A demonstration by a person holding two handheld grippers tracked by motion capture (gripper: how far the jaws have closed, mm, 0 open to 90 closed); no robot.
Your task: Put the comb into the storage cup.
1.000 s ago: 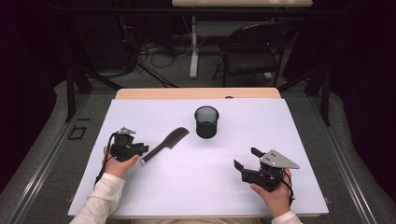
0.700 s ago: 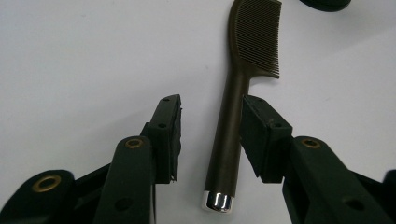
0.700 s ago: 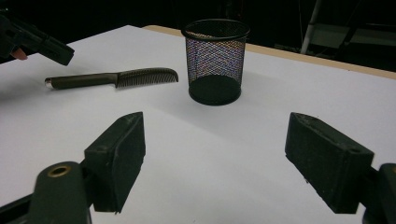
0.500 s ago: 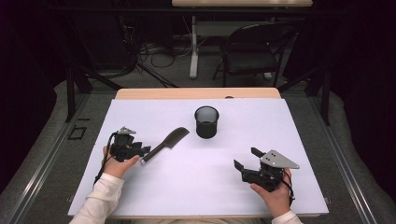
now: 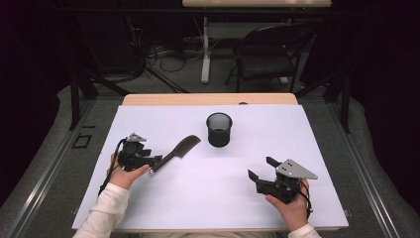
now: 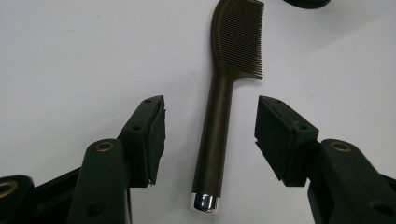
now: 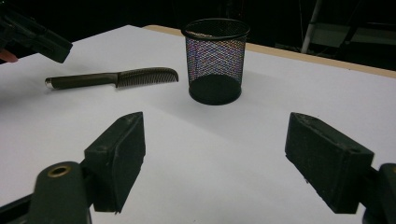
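Observation:
A dark brown comb lies flat on the white table, teeth end toward the black mesh cup. My left gripper sits at the comb's handle end. In the left gripper view the handle runs between the jaws of the left gripper. Those jaws have just been opening, and a gap shows on each side of the handle. My right gripper rests at the front right, open with nothing between its fingers. The right gripper view looks past the right gripper at the cup and the comb.
The cup stands upright near the table's middle, toward the far side. A bare wooden strip borders the far edge. A chair and table legs stand on the floor beyond. White surface lies open between the two grippers.
The left gripper's jaws have spread apart off the comb's handle. The comb lies where it was, and neither hand has shifted.

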